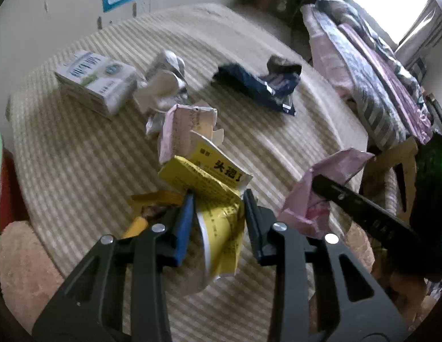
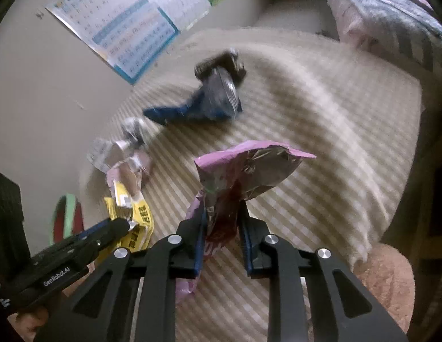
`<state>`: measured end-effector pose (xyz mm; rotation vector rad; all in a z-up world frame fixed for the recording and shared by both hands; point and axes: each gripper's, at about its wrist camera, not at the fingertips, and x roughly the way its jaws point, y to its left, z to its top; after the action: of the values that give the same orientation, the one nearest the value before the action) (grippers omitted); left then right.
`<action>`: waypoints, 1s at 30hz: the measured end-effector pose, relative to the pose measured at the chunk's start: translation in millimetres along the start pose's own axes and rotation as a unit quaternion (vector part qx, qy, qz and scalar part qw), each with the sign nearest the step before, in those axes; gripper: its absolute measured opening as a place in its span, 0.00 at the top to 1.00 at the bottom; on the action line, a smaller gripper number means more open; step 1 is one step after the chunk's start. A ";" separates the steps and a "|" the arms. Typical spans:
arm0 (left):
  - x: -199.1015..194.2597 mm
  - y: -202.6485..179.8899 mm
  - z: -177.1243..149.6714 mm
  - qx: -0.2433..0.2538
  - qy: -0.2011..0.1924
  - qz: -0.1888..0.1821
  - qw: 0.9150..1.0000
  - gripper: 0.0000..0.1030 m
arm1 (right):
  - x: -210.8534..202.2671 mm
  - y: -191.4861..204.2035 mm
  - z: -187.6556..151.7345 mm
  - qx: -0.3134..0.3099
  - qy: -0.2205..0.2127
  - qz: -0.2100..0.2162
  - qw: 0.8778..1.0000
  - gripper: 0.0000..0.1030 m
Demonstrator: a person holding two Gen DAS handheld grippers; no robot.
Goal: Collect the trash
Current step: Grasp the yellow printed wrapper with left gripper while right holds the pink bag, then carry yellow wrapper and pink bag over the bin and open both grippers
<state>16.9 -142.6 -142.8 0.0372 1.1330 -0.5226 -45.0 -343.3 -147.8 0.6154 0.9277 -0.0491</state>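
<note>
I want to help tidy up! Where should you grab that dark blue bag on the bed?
Grab the dark blue bag from above by its crumpled raised end at the far right; the rest lies flat on the striped blanket, leaving little to pinch.

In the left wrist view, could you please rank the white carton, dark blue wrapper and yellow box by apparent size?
1. yellow box, though nearest the camera, so unsure
2. white carton and dark blue wrapper: look alike

On the bed (image 1: 78,154), a carton (image 1: 97,81) lies far left, crumpled paper (image 1: 164,82) just right of it, and a dark wrapper (image 1: 261,85) well apart further right.
</note>
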 end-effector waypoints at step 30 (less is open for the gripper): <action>-128.0 82.7 4.0 -0.042 -0.173 0.067 0.982 0.67 | -34.4 152.2 5.8 -0.166 -0.044 0.036 0.984 0.79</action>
<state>14.0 -22.5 -48.9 -0.0499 0.8048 -0.3445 -16.6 -227.6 -46.7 0.3327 0.8040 0.1402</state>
